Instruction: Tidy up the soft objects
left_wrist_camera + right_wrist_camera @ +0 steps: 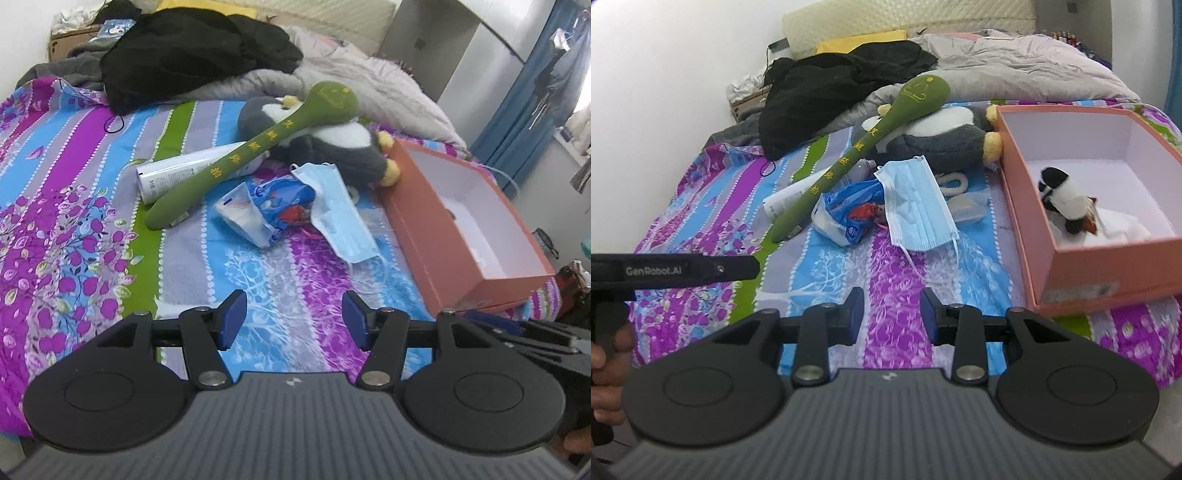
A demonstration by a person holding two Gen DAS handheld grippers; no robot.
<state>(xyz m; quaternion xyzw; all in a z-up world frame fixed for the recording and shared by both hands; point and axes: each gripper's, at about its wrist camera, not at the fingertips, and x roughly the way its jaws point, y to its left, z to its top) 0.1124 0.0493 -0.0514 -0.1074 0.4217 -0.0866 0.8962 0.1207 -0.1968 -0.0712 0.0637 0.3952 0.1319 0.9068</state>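
I have both grippers hovering over the bed, each pointing down at the clutter in the middle of the striped sheet. My left gripper has its jaws spread with nothing between them; my right gripper stands part open, narrower than the left, and also empty. The soft things lie in a heap: a green plush stick leaning across a grey penguin plush, a blue mask just in front of them, and a crumpled blue bag touching the mask's edge. A white tube sits under the stick. The orange box is to the right, near the penguin's feet, with a small panda plush already inside. I judge the mask as very light and limp, so I would pinch it at a folded edge, not the loops. The stick looks soft and long; a grip near mid-shaft should keep it from drooping. The penguin is bulky and squashy, so I would take it by a foot or wing.
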